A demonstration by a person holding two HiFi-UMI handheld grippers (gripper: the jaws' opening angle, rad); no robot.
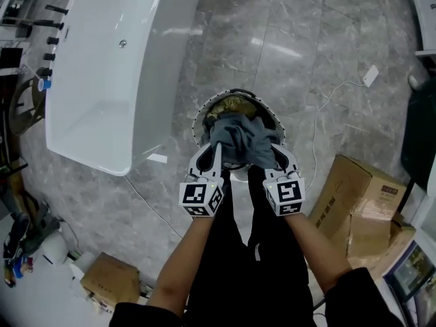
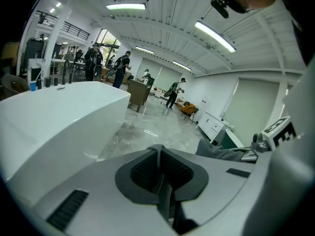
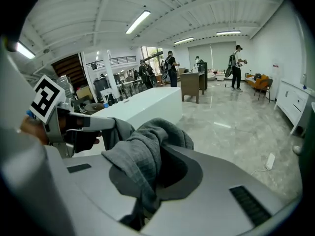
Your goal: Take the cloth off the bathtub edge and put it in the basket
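Observation:
A grey cloth [image 1: 242, 140] hangs bunched between both grippers, directly above a round basket [image 1: 201, 113] that holds something olive-coloured. My left gripper [image 1: 216, 148] is shut on the cloth's left end. The right gripper [image 1: 278, 157] is shut on its right side. In the right gripper view the cloth [image 3: 142, 154] spills over the closed jaws of that gripper [image 3: 152, 177] and stretches across to the left gripper [image 3: 74, 127]. The left gripper view shows closed jaws and a fold of cloth [image 2: 221, 150] off to the right. The white bathtub [image 1: 102, 80] stands to the left, with nothing on its edge.
Black tap fittings [image 1: 51, 39] sit at the tub's far-left rim. Cardboard boxes [image 1: 361, 199] stand right of the person's legs, another box [image 1: 109, 278] at lower left. A white cable and plug [image 1: 371, 75] lie on the marble floor. Distant people [image 3: 170, 65] stand far off.

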